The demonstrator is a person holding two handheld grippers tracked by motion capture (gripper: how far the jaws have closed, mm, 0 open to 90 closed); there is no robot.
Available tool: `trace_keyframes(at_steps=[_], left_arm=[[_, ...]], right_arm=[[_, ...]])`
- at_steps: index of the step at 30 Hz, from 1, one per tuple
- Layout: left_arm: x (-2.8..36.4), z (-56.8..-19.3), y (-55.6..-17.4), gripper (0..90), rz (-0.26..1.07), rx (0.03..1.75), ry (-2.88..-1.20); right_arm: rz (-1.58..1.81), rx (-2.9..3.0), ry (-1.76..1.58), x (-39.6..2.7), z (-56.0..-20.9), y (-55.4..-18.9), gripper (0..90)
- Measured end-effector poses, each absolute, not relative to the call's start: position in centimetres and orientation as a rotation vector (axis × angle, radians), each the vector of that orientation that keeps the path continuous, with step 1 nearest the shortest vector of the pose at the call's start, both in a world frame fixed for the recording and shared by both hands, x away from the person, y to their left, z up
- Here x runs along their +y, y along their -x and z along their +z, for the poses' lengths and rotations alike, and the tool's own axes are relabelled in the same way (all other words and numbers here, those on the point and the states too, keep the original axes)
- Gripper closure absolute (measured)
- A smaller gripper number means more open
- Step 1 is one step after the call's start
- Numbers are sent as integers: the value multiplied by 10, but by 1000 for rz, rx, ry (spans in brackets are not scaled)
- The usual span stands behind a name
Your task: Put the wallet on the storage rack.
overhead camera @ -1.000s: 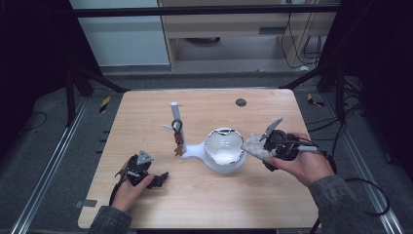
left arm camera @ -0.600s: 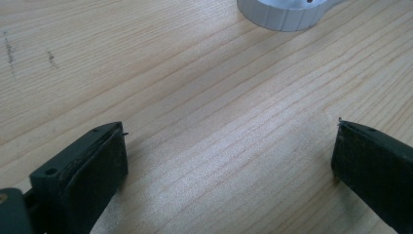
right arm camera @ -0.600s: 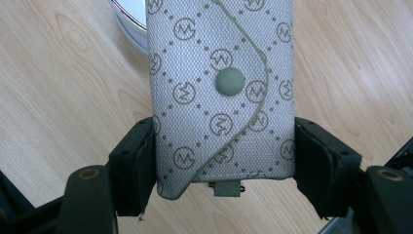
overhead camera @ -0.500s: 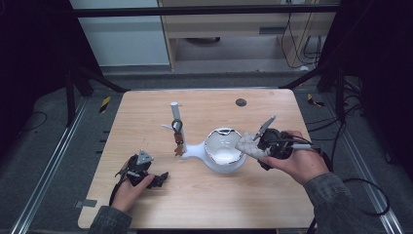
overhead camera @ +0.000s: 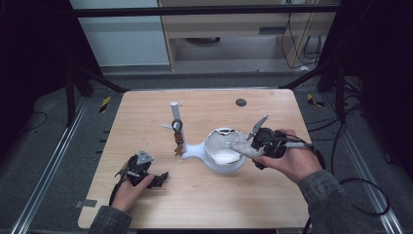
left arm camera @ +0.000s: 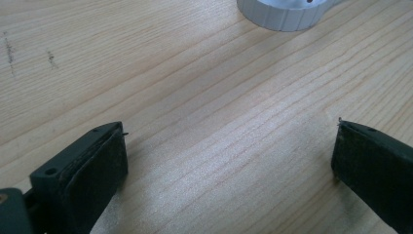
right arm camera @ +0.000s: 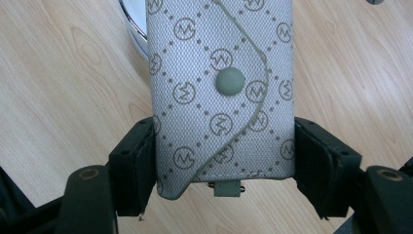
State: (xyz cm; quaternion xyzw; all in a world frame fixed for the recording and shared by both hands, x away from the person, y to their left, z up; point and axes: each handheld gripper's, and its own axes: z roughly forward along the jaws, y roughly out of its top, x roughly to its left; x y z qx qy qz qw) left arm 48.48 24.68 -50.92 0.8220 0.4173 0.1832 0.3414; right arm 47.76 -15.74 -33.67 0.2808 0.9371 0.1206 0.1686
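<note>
The pouch (right arm camera: 221,97) runs off the top edge in the right gripper view, so its far end past the bowl (right arm camera: 132,24) rim can't be seen. That bowl is mostly hidden behind it. The little brown things hanging beside the white stand (overhead camera: 175,117) are too small to tell.

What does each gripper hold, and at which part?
The right gripper clamps the patterned pouch by its two side edges, near its lower end. The left gripper holds nothing.
</note>
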Motion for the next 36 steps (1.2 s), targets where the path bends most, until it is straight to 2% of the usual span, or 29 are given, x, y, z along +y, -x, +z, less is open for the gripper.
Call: trace_keyframes(at_steps=[36], left_arm=[[247, -509, -485, 0, 476, 1079, -2142]], right_arm=[[268, 2733, -716, -124, -353, -487, 309]])
